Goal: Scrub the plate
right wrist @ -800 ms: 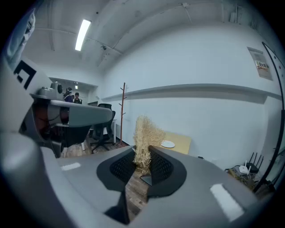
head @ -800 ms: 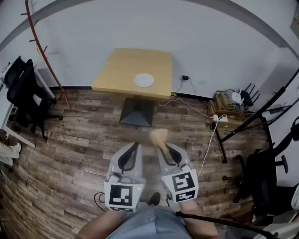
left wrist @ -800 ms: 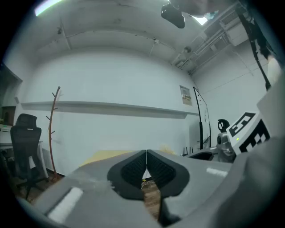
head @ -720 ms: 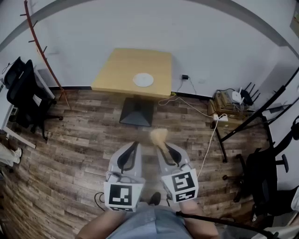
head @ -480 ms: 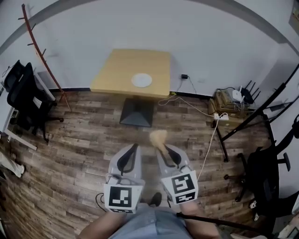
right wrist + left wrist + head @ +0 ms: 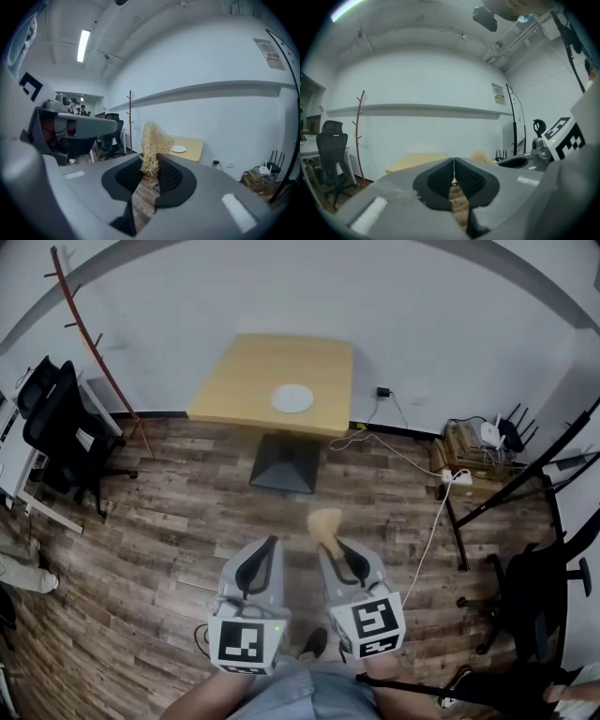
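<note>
Jaws: left gripper closed, empty; right gripper clamped on base of straw scrubber. Scrubber looks light, springy, loose-fibred: hold low. Plate on counter, well ahead; probably rigid, slippery, breakable: steady at rim.

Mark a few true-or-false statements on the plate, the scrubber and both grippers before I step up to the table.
1. The plate lies on the table. True.
2. The left gripper holds the scrubber. False: it is shut and empty; the right gripper is shut on the scrubber.
3. The scrubber touches the plate. False: it is held over the wood floor, well short of the table.
4. A black office chair stands left of the table. True.
</note>
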Demonstrator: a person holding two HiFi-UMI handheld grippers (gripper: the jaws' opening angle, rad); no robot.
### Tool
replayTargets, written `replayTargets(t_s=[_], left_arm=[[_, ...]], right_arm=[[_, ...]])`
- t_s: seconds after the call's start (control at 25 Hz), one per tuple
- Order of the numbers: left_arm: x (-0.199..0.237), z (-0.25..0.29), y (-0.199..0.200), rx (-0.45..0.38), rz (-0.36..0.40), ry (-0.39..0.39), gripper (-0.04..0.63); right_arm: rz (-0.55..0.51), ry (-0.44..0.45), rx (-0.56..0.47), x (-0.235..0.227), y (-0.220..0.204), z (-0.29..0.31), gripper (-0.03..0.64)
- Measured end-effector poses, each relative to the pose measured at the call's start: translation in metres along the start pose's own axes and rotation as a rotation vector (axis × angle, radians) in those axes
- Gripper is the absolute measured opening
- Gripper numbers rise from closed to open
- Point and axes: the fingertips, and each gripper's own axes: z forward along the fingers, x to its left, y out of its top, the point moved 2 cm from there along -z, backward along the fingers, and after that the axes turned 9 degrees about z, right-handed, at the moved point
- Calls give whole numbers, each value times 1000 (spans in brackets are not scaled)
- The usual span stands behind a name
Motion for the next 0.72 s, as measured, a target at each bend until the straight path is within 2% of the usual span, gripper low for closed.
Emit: replayTargets(t_s=[0.32, 0.56, 0.72], left_arm=[[34, 58, -12, 24, 6, -10, 26], [76, 116, -9, 18, -22, -39, 26], [109, 152, -2, -11, 19, -56, 26]], right_arm=[[45, -10, 45, -28, -4, 59, 74], [54, -19, 45, -45, 19, 130, 74], [51, -28, 39, -55, 40, 170, 74]])
